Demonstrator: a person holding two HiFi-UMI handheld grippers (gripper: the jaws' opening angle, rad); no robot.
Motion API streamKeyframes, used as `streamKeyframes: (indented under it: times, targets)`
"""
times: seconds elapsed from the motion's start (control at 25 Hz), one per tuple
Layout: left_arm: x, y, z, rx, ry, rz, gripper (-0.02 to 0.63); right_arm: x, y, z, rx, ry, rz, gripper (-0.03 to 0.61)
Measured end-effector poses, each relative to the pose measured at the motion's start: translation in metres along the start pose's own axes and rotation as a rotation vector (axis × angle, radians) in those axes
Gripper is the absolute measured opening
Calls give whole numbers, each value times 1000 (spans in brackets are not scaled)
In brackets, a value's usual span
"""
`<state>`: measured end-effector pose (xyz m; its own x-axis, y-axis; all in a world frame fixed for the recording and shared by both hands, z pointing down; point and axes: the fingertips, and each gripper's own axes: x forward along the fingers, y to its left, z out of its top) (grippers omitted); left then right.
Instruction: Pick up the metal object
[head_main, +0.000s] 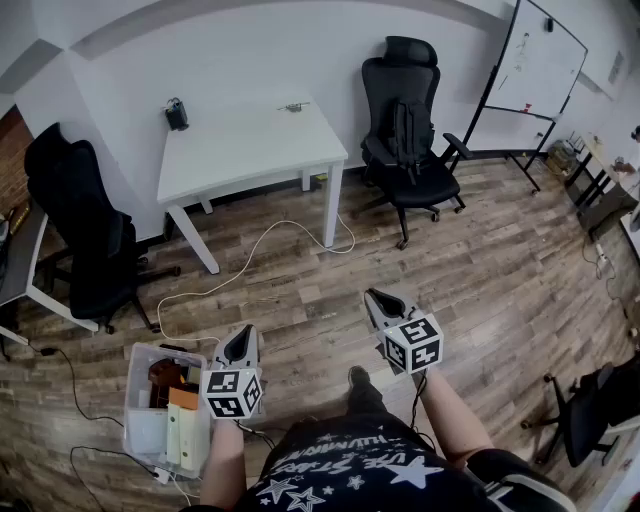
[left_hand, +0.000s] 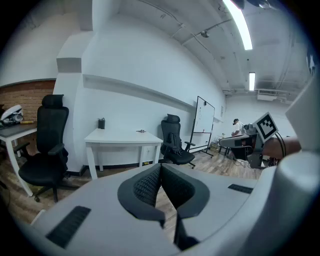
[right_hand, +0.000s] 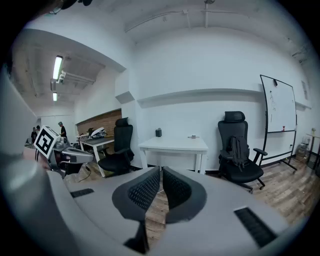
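Wood-plank floor, white walls.

Head view: a clear plastic bin (head_main: 131, 392) sits on the floor just beside the left gripper (head_main: 243, 340). It holds a brown item (head_main: 165, 378), an orange-topped box (head_main: 183, 397) and pale packs set on edge. The metal object (head_main: 293, 106) lies near the far edge of the white table (head_main: 250, 155), well apart from the left gripper and the right gripper (head_main: 377, 300).

Left gripper view: jaws pressed together, empty. The object is far ahead on the tabletop.

Right gripper view: jaws together, nothing between them. The object is far ahead.
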<state>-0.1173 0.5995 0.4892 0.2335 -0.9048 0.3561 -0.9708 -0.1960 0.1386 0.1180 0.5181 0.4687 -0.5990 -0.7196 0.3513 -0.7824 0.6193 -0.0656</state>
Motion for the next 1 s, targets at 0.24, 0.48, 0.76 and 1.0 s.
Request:
streamKeyframes:
  times: [0.24,0.48,0.76,1.0]
  targets:
    - [-12,9,-5,-17,0,10,18,1,12,3,32,-9,18,54]
    - [-31,22,-11,-35,-4,27,18,8,28,0,65,-11,28,55]
    - [-40,36,-21,-97,9,18,18,15,45,-15,119,2,44,55]
    - [-11,50,-29,-109,35,17,18,38,18,-23,135,10,25,55]
